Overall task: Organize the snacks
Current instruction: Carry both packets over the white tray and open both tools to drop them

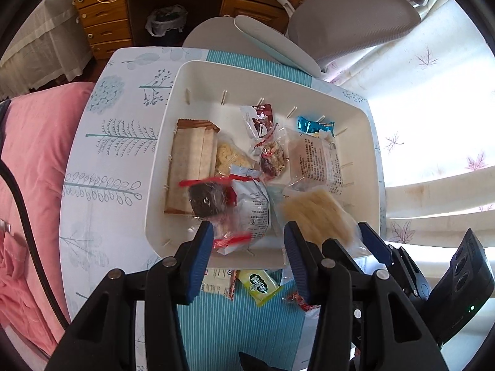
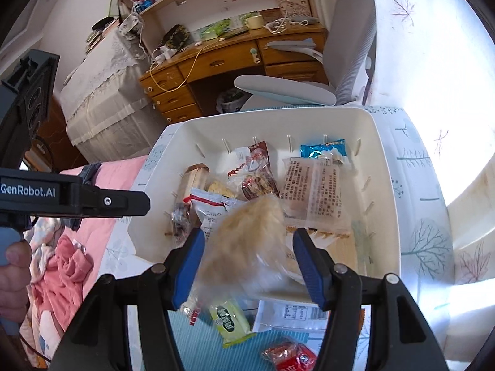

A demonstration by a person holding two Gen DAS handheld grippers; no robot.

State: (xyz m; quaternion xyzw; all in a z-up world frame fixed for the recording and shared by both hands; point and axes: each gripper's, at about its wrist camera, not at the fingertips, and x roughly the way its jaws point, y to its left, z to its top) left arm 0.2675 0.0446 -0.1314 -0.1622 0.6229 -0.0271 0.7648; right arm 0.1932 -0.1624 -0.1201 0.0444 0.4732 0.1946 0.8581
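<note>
A white bin (image 1: 198,71) (image 2: 383,154) on the table holds several wrapped snacks. My left gripper (image 1: 249,256) is open over the bin's near edge, with a red-trimmed dark snack pack (image 1: 213,199) just beyond its fingers. My right gripper (image 2: 250,262) is open, and a clear bag of pale crackers (image 2: 244,247) lies blurred between its fingers over the bin's near rim; it shows in the left wrist view (image 1: 315,213) beside the right gripper's blue pads (image 1: 371,238). A green snack pack (image 2: 230,321) (image 1: 261,286) and a red one (image 2: 290,355) lie on the teal mat.
A grey chair (image 1: 349,21) and a wooden desk (image 2: 222,58) stand behind the table. A pink bedspread (image 1: 34,154) lies left of it. A white labelled packet (image 2: 297,312) lies by the bin on the teal mat (image 1: 232,324).
</note>
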